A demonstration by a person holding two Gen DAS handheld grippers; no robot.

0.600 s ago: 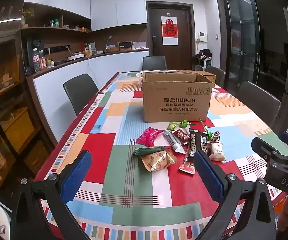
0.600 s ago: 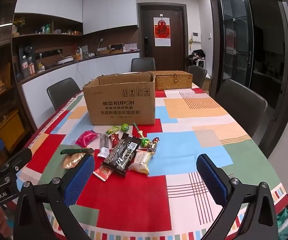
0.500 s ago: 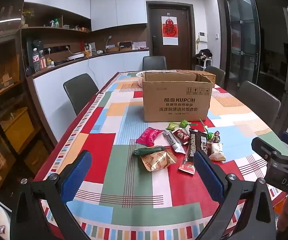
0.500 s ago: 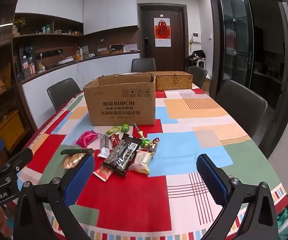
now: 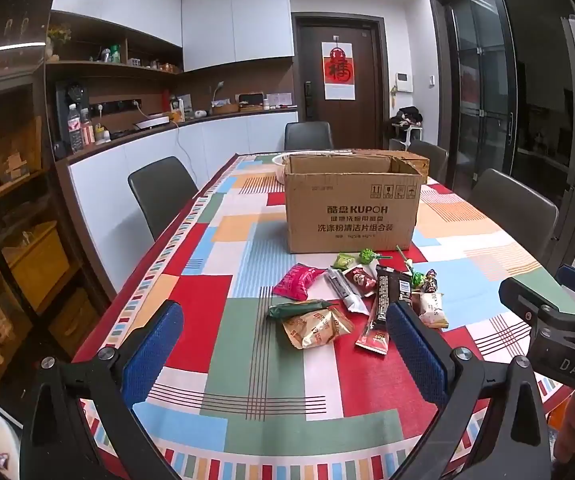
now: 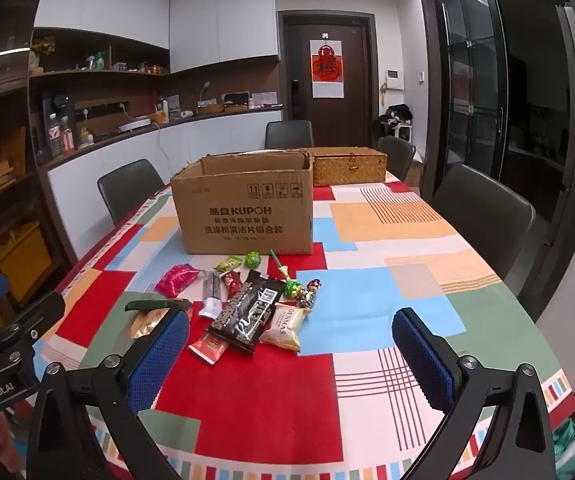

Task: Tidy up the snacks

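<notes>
Both claws stand fully spread and empty: the left claw (image 5: 283,350) hangs over the near edge of the counter (image 5: 247,360), the right claw (image 6: 291,354) just beside it, each tilted down toward the cloth. Neither pad touches anything.

Beyond the fingertips lies the snack pile, loose on the patterned cloth. Nearest the left claw sit a tan crinkled packet (image 5: 315,328) and a green stick pack (image 5: 299,309), touching. A pink pouch (image 5: 297,281) lies apart, further back. Nearest the right claw are a long black packet (image 6: 247,314), overlapping a small red sachet (image 6: 209,349), and a cream chip bag (image 6: 285,326) touching its side. Small green and dark sweets (image 6: 301,290) are scattered behind.

Behind the pile stands an open cardboard box (image 6: 243,216), the likely destination; a woven basket (image 6: 349,166) sits beyond it.

Judgement: no item is yet taken. Recommended practice: start with the isolated outer pieces, approach flat packets low, close on a raised crimped edge, and lift clear before carrying over the box rim. The overlapping black packet risks dragging its neighbours.
</notes>
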